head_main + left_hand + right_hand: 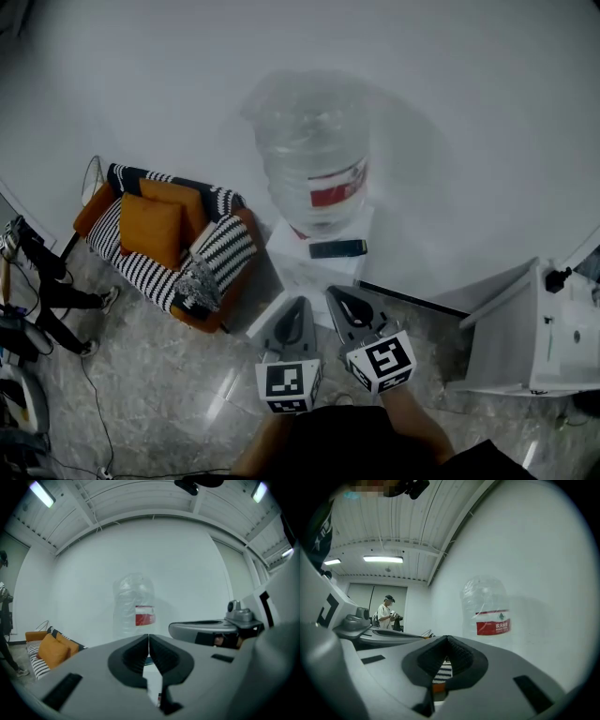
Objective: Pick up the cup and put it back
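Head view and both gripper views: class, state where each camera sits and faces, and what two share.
Head view: on the person's head, looking steeply down at the water bottle; left tongs, right tongs and forearms show.
Left gripper view: on the left tongs, facing the bottle; shut jaws show.
Right gripper view: likewise, right tongs.
Shared: the bottle.

Head view overhead, gripper views level, sharing bottle.

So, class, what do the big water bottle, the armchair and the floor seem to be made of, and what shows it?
Water bottle: probably clear plastic; it is see-through and faintly glossy, with a red label.
Armchair: soft matte fabric in black-and-white stripes, over orange upholstery that could be cloth or leatherette.
Floor: polished stone or tile, going by the grey veining and bright reflections.
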Motion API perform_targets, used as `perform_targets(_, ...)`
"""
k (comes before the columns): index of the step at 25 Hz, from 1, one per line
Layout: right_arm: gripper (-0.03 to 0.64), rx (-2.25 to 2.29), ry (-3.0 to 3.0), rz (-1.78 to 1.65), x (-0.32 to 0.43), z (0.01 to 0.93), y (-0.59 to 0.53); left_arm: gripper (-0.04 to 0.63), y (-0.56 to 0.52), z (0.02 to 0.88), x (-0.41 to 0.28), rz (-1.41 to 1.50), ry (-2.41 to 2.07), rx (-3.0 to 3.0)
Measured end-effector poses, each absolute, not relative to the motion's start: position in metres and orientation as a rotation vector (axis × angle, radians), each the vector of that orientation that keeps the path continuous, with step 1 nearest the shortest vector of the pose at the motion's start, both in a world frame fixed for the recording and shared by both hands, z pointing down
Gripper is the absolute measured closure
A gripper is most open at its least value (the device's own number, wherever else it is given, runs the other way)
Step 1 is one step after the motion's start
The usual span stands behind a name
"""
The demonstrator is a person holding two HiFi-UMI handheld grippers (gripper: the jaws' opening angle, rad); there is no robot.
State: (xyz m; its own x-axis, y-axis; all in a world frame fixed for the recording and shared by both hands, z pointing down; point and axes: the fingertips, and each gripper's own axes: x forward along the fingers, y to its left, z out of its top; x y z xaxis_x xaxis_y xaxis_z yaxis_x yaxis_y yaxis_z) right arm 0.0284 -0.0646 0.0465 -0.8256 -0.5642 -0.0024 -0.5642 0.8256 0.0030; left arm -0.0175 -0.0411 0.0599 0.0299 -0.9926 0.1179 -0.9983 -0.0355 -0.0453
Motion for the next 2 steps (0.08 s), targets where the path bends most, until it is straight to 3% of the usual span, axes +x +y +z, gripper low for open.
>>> perform_targets(2,0.607,-0.906,3.003,0.019,0.0224,0.0454,-0.0669,0.583,-0.0424,0.0574,-0.0253,0.163,-2.173,2.198)
